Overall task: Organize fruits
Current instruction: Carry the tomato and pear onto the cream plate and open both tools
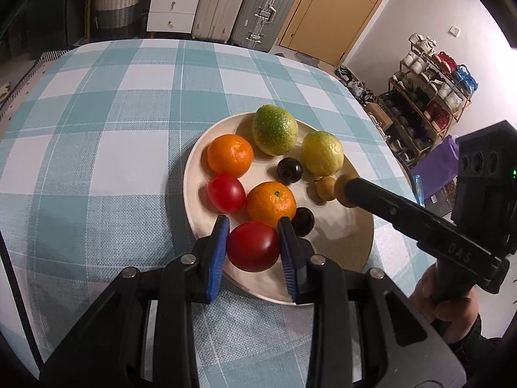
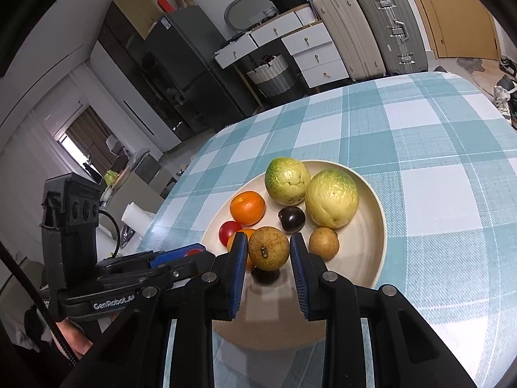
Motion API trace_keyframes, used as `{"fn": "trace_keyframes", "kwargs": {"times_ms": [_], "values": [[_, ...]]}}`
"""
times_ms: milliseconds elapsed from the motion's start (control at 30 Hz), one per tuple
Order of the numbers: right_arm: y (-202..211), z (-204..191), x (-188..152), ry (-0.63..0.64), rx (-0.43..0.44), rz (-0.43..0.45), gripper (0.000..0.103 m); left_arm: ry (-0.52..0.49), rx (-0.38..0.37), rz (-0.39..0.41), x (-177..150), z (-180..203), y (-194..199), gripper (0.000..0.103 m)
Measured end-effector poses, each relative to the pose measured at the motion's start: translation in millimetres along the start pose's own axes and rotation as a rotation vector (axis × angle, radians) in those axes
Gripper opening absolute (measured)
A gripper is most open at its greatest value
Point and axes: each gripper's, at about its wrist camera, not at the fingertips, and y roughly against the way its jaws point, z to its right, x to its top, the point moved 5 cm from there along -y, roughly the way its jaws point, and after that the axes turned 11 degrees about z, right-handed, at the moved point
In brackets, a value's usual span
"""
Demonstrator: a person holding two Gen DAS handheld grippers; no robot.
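Observation:
A cream plate (image 1: 190, 174) on the checked cloth carries two oranges (image 1: 230, 154), two green-yellow fruits (image 1: 274, 129), two dark plums (image 1: 289, 169), a small brown fruit (image 1: 326, 187) and a red tomato (image 1: 225, 193). My left gripper (image 1: 253, 223) is shut on a second red tomato (image 1: 253, 250) over the plate's near edge. My right gripper (image 2: 268, 237) is shut on a round brown fruit (image 2: 268, 248) just above the plate (image 2: 371, 258), beside the small brown fruit (image 2: 323, 243). A dark plum (image 2: 265, 274) lies under the held fruit.
The table's checked cloth (image 1: 97, 129) stretches to the left and far side of the plate. The table edge (image 1: 387, 148) runs close along the plate's right side, with a shelf rack (image 1: 429, 97) beyond it. A person's hand (image 1: 449, 300) grips the right tool.

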Motion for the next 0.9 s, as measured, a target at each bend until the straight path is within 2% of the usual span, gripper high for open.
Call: {"fn": "trace_keyframes", "kwargs": {"times_ms": [400,467,500,533,600,633,733,900], "values": [[-27.3,7.2,-2.7,-0.013,-0.013,-0.038,0.028,0.022,-0.031,-0.011,-0.3,-5.5,-7.3,0.028],[-29.2,8.9,-3.3,-0.021,-0.016,-0.049,0.028,0.026,-0.018,0.003,1.3,-6.2,-6.4,0.028],[-30.1,9.6,-3.3,-0.021,-0.019,-0.051,0.029,0.034,-0.027,0.008,2.5,-6.4,-6.4,0.028],[-29.7,9.9,-3.1,-0.020,-0.024,-0.048,0.036,0.042,-0.037,0.004,3.4,-6.6,-6.7,0.028],[-26.1,8.7,-0.7,-0.017,-0.019,-0.029,0.048,0.047,-0.042,0.003,5.2,-6.7,-5.4,0.031],[-22.3,7.8,1.5,-0.016,-0.017,-0.010,0.049,0.050,-0.042,0.013,6.9,-7.0,-2.9,0.031],[-9.3,2.2,7.6,0.007,-0.013,0.036,0.050,0.047,-0.049,0.051,12.2,-5.9,7.4,0.033],[9.5,-2.3,15.1,0.025,-0.020,0.096,0.052,0.048,-0.031,0.103,19.7,-5.9,24.1,0.041]]}}
